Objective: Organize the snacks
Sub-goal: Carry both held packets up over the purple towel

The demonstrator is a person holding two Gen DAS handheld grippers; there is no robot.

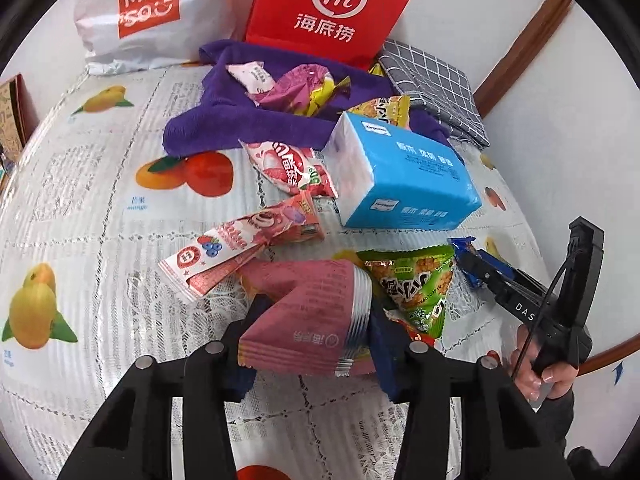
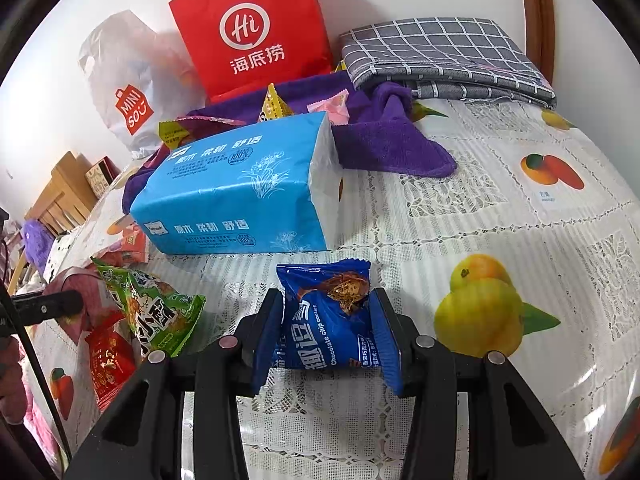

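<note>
Looking along my left gripper (image 1: 312, 344), I see its fingers pinching a pink snack packet (image 1: 308, 320) just above the fruit-print tablecloth (image 1: 100, 208), near the table's front edge. A green snack bag (image 1: 416, 284) lies just beside it, with a blue tissue pack (image 1: 400, 176) behind. In the right wrist view, my right gripper (image 2: 326, 336) clamps a blue chocolate chip cookie packet (image 2: 328, 320); the red paper bag (image 2: 248, 28) stands at the back edge.

Left gripper (image 1: 312, 344): jaws closed on pink snack packet (image 1: 308, 320), held low over counter. Right gripper (image 2: 326, 332): jaws closed on blue cookie packet (image 2: 326, 316). Right hand (image 1: 540, 368) wraps handle; grippers side by side, near.
</note>
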